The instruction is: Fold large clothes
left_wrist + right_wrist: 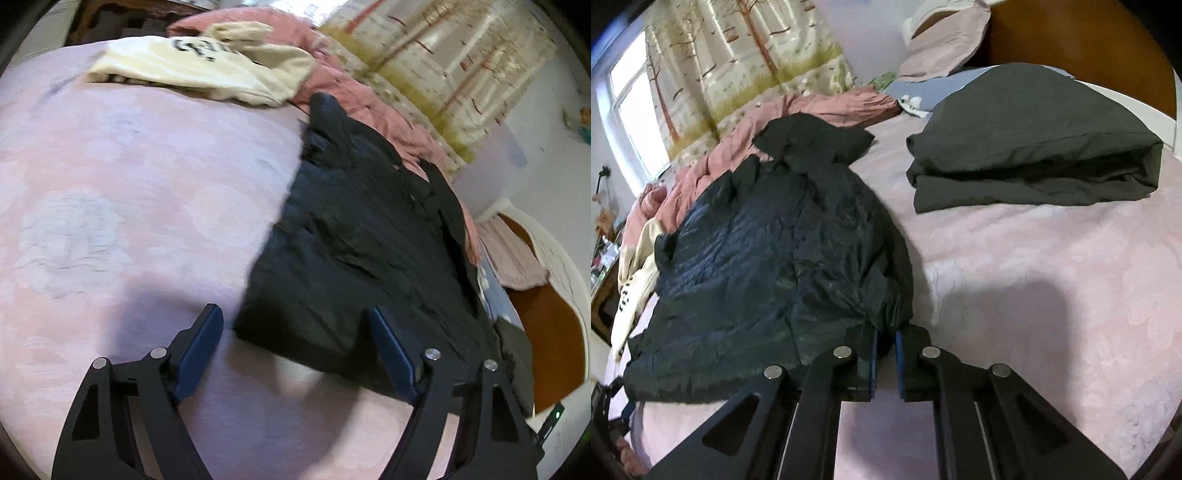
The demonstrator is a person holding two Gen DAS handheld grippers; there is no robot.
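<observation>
The right claw pinches the near corner of the soft, slippery dark jacket, while the left claw, wide open and empty, should grip the hem corner just ahead.

Left tool spread wide above black jacket corner, pink bedspread, cream garment beyond
</observation>
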